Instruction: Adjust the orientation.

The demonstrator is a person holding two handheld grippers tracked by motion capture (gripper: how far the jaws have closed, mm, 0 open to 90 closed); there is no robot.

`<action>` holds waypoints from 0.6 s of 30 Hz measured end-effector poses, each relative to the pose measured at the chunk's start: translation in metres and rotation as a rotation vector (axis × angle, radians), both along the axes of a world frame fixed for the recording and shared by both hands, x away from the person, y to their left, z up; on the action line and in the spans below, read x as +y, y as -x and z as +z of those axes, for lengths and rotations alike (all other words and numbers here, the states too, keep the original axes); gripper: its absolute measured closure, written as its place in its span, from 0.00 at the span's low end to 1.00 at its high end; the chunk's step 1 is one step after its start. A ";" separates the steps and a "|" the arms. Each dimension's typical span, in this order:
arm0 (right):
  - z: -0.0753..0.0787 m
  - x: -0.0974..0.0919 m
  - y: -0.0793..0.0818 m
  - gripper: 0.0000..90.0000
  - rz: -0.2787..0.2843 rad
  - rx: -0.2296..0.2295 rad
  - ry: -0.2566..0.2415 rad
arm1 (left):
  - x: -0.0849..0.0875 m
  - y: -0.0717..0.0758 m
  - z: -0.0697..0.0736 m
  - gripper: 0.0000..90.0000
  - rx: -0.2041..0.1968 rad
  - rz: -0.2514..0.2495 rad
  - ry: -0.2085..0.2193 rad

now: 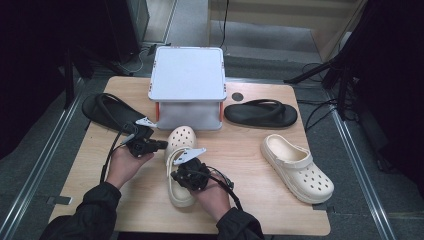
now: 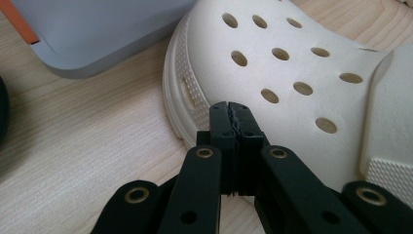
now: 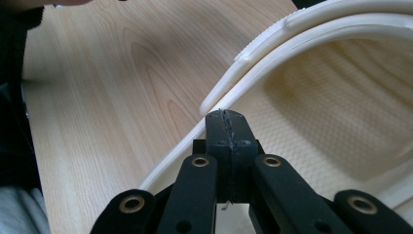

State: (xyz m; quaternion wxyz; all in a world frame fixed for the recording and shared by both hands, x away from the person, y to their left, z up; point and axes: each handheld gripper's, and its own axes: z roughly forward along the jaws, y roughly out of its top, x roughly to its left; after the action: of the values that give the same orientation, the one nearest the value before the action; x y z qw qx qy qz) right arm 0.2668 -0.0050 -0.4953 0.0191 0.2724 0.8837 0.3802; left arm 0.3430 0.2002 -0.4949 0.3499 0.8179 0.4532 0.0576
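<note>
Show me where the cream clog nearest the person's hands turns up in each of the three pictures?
High view: the cream clog lies mid-table, toe toward the grey stand, between the two hands.
Left gripper view: its holed toe takes up the upper right, just beyond the shut jaws.
Right gripper view: its heel opening and strap lie at right, beyond the shut jaws.
Shared landmark: the pale wooden table, seen beside the clog every time.

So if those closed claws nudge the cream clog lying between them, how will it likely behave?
The cream clog looks like moulded foam, so probably light and apt to slide on the smooth wooden table rather than tip, given its broad flat sole. The thin heel strap would likely flex if pushed. The left claw sits at the textured toe rim, which may give some grip.
</note>
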 end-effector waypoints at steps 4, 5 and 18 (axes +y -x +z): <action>-0.001 -0.001 -0.001 1.00 -0.003 0.005 -0.014 | -0.003 -0.002 0.000 1.00 -0.005 -0.010 0.005; -0.001 -0.001 -0.001 1.00 -0.004 0.005 -0.015 | -0.003 -0.002 0.000 1.00 -0.011 -0.013 0.009; 0.015 -0.037 0.010 0.88 -0.021 -0.001 -0.073 | 0.007 0.012 0.011 0.69 -0.018 -0.030 0.049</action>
State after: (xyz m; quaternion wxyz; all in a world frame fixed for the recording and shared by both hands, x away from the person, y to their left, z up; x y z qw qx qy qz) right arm 0.2572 -0.0415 -0.4801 0.0135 0.2822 0.8662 0.4123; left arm 0.3308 0.2068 -0.4834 0.3750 0.8151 0.4389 0.0486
